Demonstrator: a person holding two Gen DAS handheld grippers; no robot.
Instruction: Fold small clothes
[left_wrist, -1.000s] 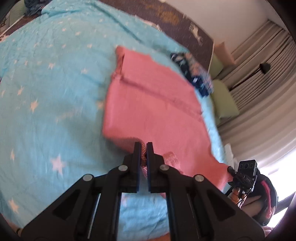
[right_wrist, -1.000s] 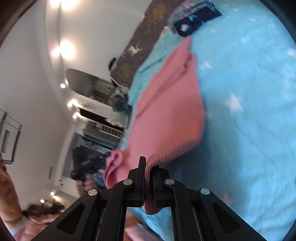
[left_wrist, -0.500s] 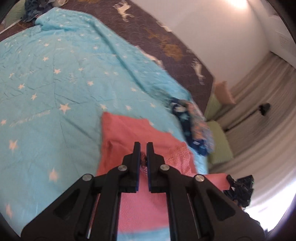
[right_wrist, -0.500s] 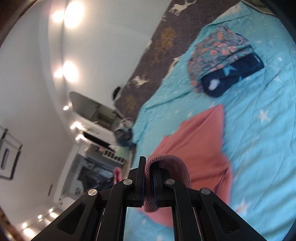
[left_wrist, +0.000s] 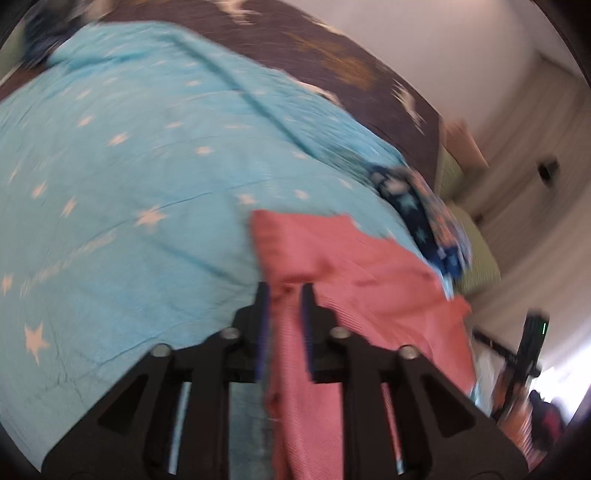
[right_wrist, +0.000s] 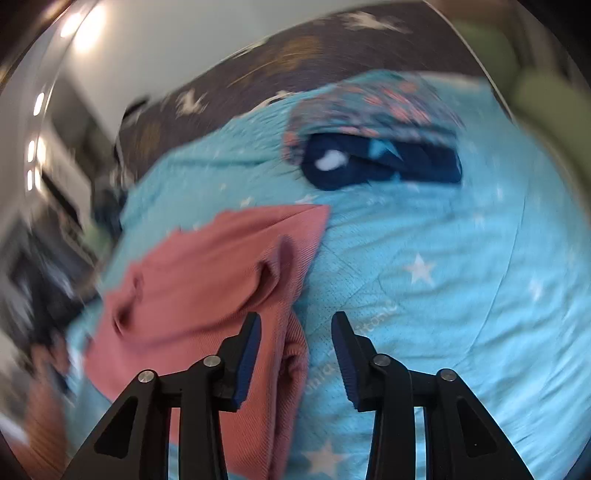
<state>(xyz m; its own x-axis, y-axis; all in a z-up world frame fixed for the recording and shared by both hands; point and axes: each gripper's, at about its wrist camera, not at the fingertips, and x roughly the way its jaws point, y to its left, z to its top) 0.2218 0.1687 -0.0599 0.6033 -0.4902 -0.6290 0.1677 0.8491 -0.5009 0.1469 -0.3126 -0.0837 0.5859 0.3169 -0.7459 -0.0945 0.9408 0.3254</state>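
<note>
Two black handheld grippers are seen from their own cameras, both angled downward over a bed. The left gripper (left_wrist: 284, 291) is tilted down toward the near edge of a pink garment (left_wrist: 354, 273); its jaws are opening, with a narrow gap between the blue-lined pads, and pink cloth is seen in that gap, though no pad can be seen pressing on it. The right gripper (right_wrist: 295, 325) is also pointed down, its jaws opening and spread wider; the folded right edge of the garment (right_wrist: 207, 273) lies between them near the left pad, not pinched. The bed is covered by a light blue blanket with white stars (left_wrist: 122, 184), over a dark brown spread with pale animal shapes (left_wrist: 314, 48). Beyond the garment, apart from it, a small pile of folded clothes (right_wrist: 380, 147) is set on the blanket, dark navy below and a floral print on top. Green pillows (left_wrist: 476, 251) and pale curtains (left_wrist: 535, 240) are seen past the bed's far side. The garment is lying on the blanket, doubled over on itself, ribbed in texture, with loose wrinkles and a raised fold near the grippers. Both views are blurred.
</note>
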